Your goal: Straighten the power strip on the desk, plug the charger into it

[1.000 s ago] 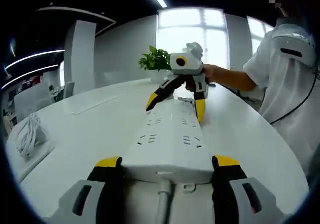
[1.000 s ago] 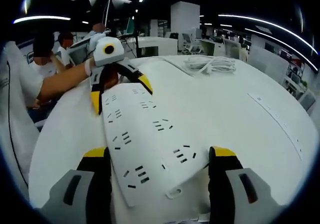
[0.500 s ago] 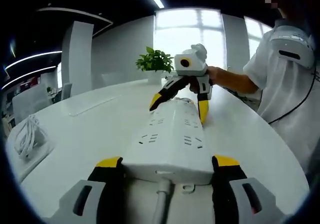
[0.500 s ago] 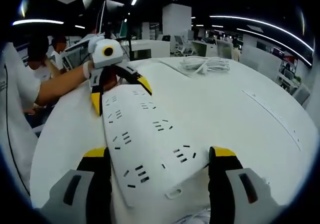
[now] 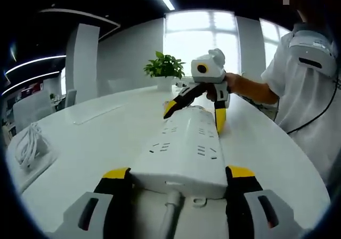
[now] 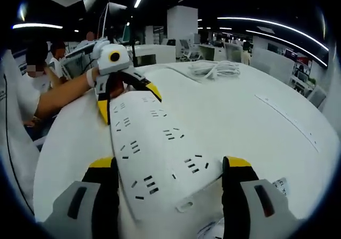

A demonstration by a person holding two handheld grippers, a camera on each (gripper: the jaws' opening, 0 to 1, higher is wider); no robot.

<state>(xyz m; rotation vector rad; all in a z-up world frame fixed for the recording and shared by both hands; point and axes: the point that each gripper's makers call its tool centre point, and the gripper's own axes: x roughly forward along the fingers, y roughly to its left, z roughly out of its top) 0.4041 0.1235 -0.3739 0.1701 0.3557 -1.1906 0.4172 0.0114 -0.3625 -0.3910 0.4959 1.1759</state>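
The power strip (image 5: 184, 148) lay long across the white desk (image 5: 96, 137), running from the bottom centre of the left gripper view up toward the middle. The left gripper (image 5: 177, 181) held the cable end of it, with one yellow-tipped jaw at each long side; the jaws stood wide and seemed to press the edges, though real contact was hard to confirm. The right gripper (image 6: 170, 169) straddled the opposite end in the same wide way, at the bottom of the right gripper view.

The charger with its coiled white cable (image 6: 221, 68) rested well apart, in the upper middle of the right gripper view (in the left gripper view it sat at the left edge).

In my judgement the step in hand was the straightening. To do it well, both grippers should turn the strip together and keep it flat on the desk, because one end lifted would let it slip out. The sockets should end facing up, with the cable not twisted under the strip.
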